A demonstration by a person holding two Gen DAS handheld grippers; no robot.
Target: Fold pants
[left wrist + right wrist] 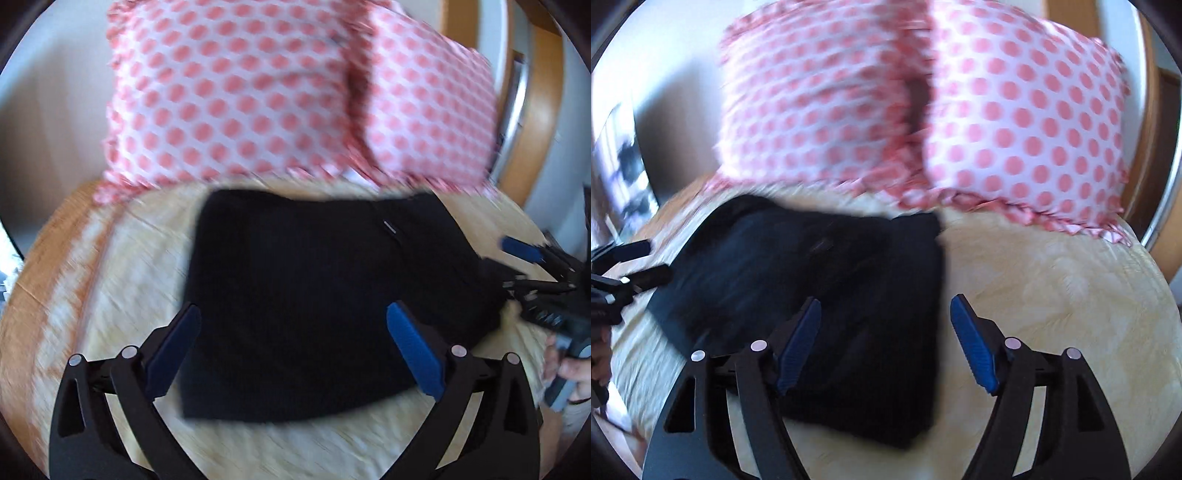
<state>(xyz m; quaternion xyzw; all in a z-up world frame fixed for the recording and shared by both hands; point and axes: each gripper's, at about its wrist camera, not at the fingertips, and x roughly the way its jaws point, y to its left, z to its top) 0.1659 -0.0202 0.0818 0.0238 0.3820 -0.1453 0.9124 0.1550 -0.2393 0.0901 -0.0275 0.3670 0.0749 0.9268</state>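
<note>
A cream, leaf-patterned bedspread (pixel 1052 295) covers the bed; two white pillows with pink polka dots (pixel 240 92) lean at its head against a pale wall, a wooden door frame (pixel 535 110) beside them. The folded black pants (pixel 314 295) lie flat just before the pillows; the left gripper (pixel 291 350) hangs over them with jaws spread and empty; the right gripper (pixel 886 343), equally agape, straddles their right edge.

Folded pants (pixel 314 295) lie on the bedspread (pixel 129 277). Two pillows (pixel 229 96) stand side by side just behind them at the far edge. Left gripper (pixel 293 350) near, over the pants; right gripper (pixel 517 266) at their right edge.
</note>
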